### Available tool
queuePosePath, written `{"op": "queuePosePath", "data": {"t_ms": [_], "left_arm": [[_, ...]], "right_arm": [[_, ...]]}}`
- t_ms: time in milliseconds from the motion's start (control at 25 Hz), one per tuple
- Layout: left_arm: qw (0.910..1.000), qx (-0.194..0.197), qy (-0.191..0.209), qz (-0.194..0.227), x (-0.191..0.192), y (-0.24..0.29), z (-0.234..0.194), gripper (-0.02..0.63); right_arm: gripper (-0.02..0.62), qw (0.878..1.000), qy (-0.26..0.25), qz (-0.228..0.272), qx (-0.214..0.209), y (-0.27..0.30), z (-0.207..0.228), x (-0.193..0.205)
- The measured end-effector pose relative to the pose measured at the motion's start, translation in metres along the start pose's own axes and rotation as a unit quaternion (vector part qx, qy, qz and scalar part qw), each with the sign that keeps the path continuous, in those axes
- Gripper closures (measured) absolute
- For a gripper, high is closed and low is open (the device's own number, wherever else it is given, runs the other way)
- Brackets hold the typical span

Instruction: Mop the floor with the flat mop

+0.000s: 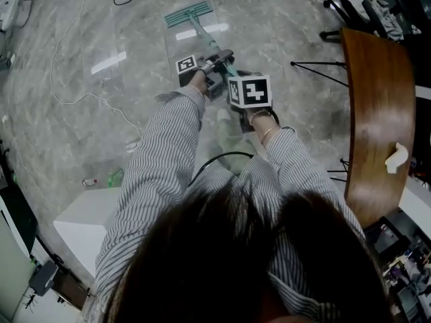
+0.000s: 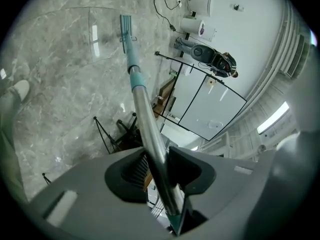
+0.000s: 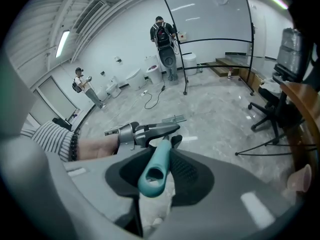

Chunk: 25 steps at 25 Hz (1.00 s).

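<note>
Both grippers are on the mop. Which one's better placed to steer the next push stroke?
Left, probably. The left gripper is clamped on the metal shaft, nearer the mop head, so it can guide it. The right gripper holds the teal handle end, better as a pivot.

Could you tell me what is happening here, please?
A person in a striped shirt is holding a teal-and-silver flat mop with both tools. The left tool is shut on its silver metal pole, the right tool on the teal handle end. The mop's flat head lies on the grey marble floor ahead.
</note>
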State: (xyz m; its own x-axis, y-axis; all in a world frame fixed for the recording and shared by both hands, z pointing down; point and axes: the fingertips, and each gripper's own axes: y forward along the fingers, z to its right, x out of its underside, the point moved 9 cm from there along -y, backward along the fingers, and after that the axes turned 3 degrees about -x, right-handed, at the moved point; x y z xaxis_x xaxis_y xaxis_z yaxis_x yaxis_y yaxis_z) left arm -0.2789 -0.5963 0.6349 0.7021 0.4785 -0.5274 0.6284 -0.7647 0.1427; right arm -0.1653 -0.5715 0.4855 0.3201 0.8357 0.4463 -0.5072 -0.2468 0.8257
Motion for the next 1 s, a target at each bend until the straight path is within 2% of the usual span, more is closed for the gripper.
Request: {"op": "queuePosePath", "data": {"t_ms": [280,600,720,840,1000], "left_arm": [[0.9990,-0.029,0.003,-0.032,0.062,-0.039,-0.051,0.489],[0.9943,-0.068,-0.007,-0.082,0.160,-0.117,-0.147,0.494],[0.9929,-0.069,-0.018,-0.095,0.200,-0.147,-0.181,0.503],[0.9936,-0.064,-0.027,-0.090,0.239,-0.173,-0.211,0.506],[0.9930,-0.062,-0.041,-0.092,0.278,-0.198,-0.239,0.512]], "right_arm": [[0.482,1.000,0.026,0.007,0.012,-0.037,-0.011,0.087],[0.482,0.997,0.071,-0.012,0.035,-0.087,-0.043,0.241],[0.483,0.995,0.080,-0.031,0.042,-0.107,-0.055,0.295],[0.483,0.994,0.086,-0.053,0.046,-0.127,-0.065,0.343],[0.483,0.994,0.081,-0.056,0.038,-0.150,-0.073,0.389]]}}
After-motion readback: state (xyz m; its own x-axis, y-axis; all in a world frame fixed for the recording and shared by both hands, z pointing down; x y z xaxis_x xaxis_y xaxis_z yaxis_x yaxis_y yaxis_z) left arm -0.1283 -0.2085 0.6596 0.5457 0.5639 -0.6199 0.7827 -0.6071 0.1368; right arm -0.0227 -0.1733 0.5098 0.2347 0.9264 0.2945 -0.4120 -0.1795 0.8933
